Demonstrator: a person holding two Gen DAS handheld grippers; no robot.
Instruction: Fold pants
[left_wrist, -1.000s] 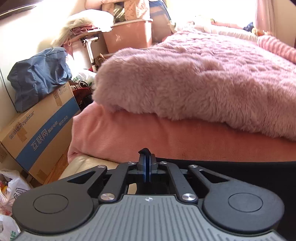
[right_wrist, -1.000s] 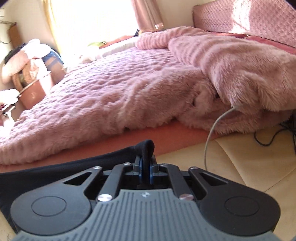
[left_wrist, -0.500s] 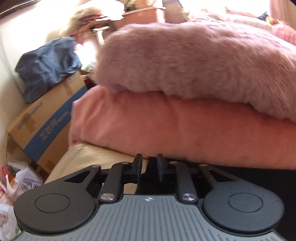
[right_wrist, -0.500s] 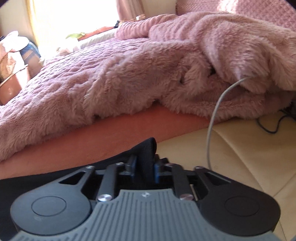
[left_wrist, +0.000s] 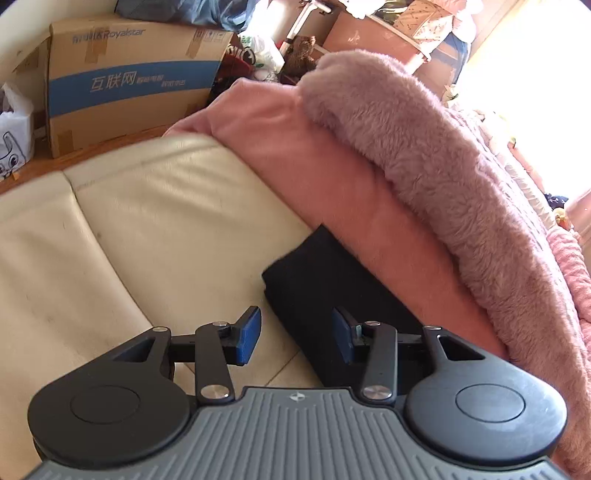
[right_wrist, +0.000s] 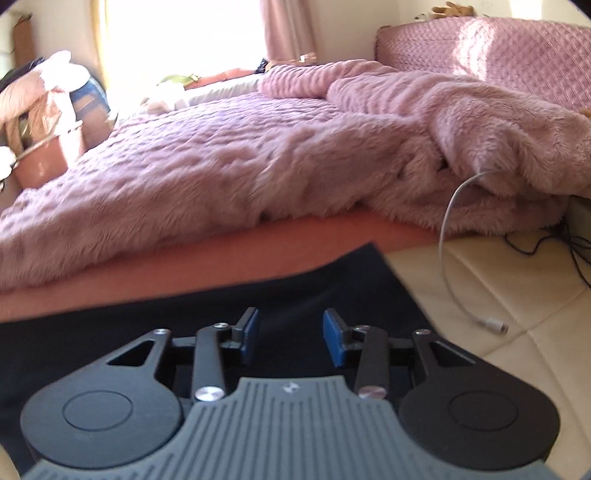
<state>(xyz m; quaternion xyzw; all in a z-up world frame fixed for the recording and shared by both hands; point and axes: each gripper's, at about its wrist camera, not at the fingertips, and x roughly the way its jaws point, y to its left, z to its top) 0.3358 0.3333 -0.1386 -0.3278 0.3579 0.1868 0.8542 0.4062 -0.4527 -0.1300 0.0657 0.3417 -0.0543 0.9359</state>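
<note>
Left wrist, flat black pants (left_wrist: 325, 295), fluffy blanket (left_wrist: 443, 166)

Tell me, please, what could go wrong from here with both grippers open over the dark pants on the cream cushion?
1. The white cable lies just beside the pants; the right gripper might snag its plug on the next fold.
2. The left gripper, jaws opening, sits at the pants' corner and may pinch the cushion.
3. The pink blanket borders the pants and could get caught.
</note>
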